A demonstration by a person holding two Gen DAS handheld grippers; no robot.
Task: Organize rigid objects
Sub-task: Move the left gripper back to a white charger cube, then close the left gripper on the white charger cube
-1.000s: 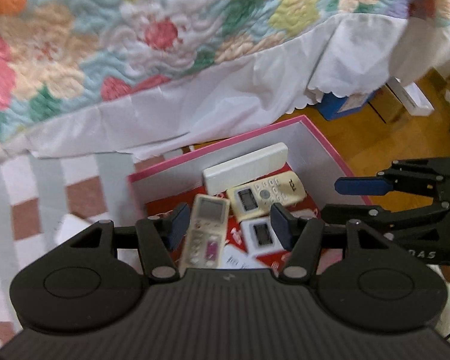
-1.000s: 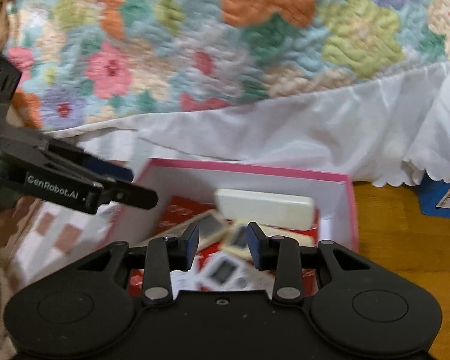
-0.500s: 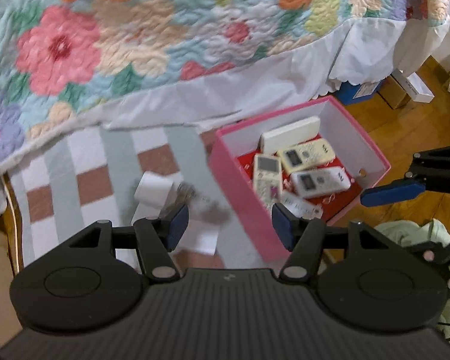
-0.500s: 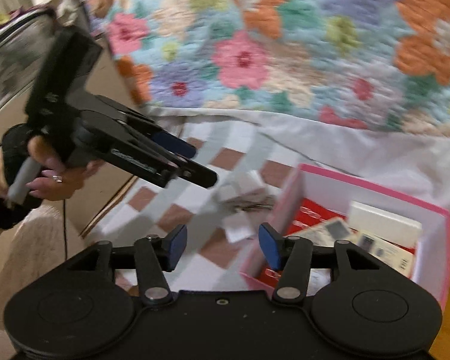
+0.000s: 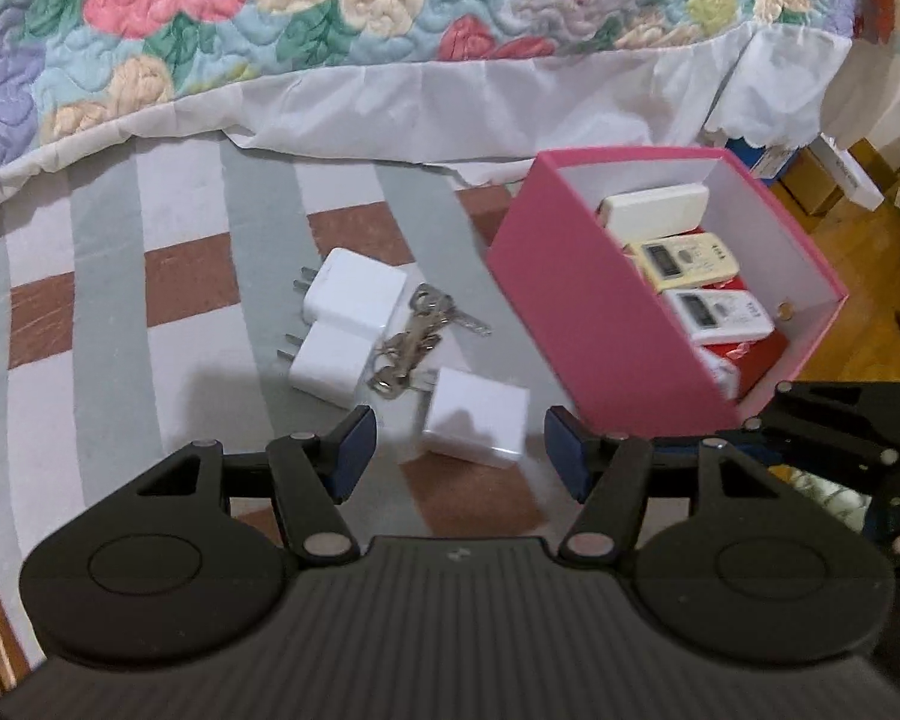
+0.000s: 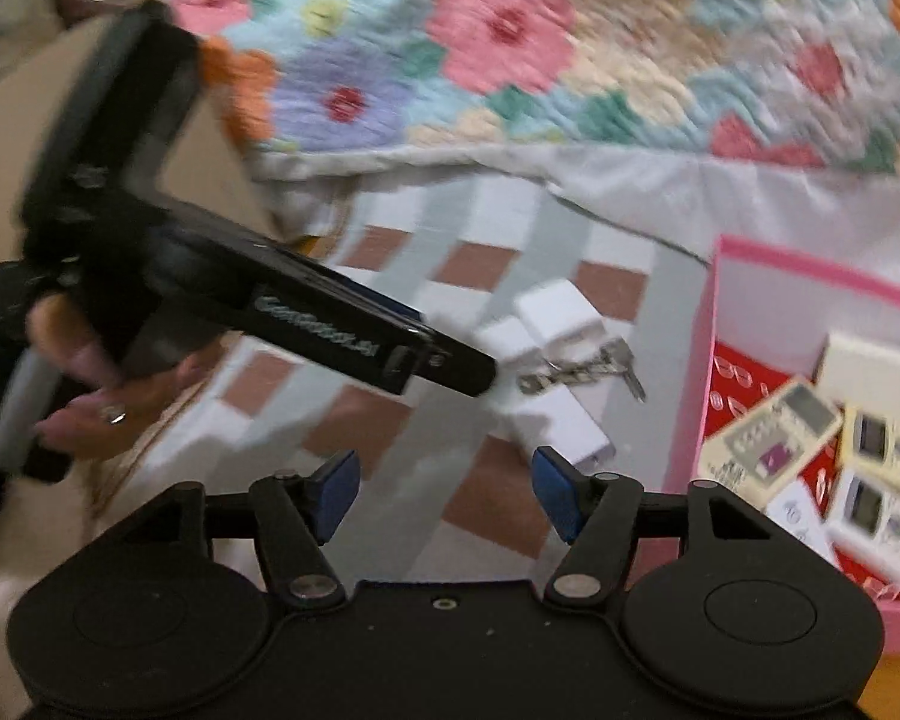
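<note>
Three white plug chargers lie on the striped mat: two side by side (image 5: 348, 312) and a third charger cube (image 5: 474, 417) nearer me. A bunch of keys (image 5: 417, 336) rests among them. My left gripper (image 5: 459, 453) hangs open just short of the cube, its pads not touching it. The pink box (image 5: 606, 324) at the right holds several remote controls (image 5: 684, 258). My right gripper (image 6: 444, 492) is opening, with nothing between its jaws. It hovers over the mat short of the nearest charger (image 6: 561, 426) and the keys (image 6: 582, 369). A hand (image 6: 78, 372) holds the left gripper (image 6: 474, 372).
A floral quilt (image 5: 330, 12) with a white skirt (image 5: 450, 102) hangs over the mat's far edge. Wooden floor and cardboard boxes (image 5: 840, 180) lie beyond the pink box. The right gripper's fingers (image 5: 810, 414) reach in beside the box's near corner.
Both views swung from over the pink box leftward and down to the mat, bringing the chargers and keys into view. The right jaws widened; the left jaws stayed as they were.
</note>
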